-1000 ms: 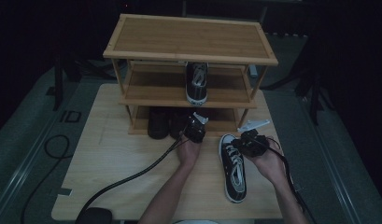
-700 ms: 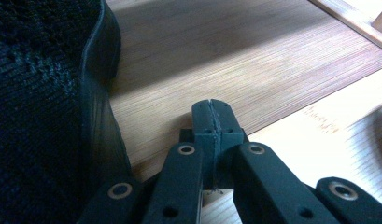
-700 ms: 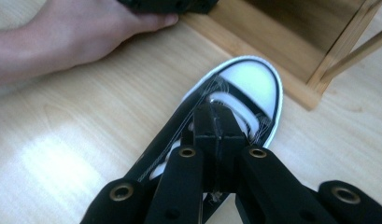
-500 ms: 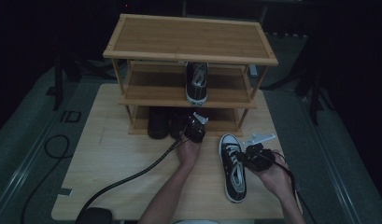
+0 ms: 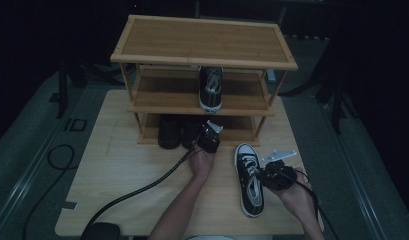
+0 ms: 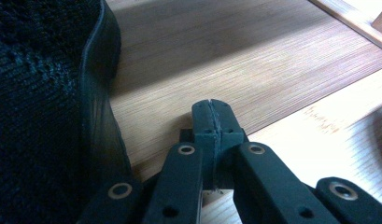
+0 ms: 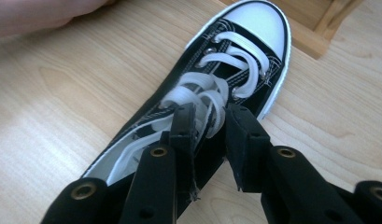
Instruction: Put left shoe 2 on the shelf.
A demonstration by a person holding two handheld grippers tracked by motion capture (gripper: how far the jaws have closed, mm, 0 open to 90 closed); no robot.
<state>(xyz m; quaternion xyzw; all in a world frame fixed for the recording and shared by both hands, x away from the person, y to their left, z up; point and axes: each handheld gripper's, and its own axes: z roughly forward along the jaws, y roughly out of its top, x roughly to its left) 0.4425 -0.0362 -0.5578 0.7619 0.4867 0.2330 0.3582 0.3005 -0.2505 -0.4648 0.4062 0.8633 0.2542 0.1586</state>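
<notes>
Shoe: a black canvas sneaker with white laces and white toe cap (image 5: 249, 177) lies on the pale wooden bench (image 5: 117, 170), just left of the right tongs (image 5: 278, 176).
Long axis: toe towards the three-tier wooden shoe rack (image 5: 204, 47), heel towards the person, running ahead of the tongs' reach.
Right tongs (image 7: 209, 140): parted a little, astride the sneaker's (image 7: 202, 102) side wall near the laces, not yet clamped by my reading.
Nearer hand: the right.
Left tongs (image 6: 212, 126): closed tight on nothing, low at the rack's bottom shelf, beside a dark knit shoe (image 6: 44, 107).
Right hand's pose: low, angled inward across the collar.
</notes>
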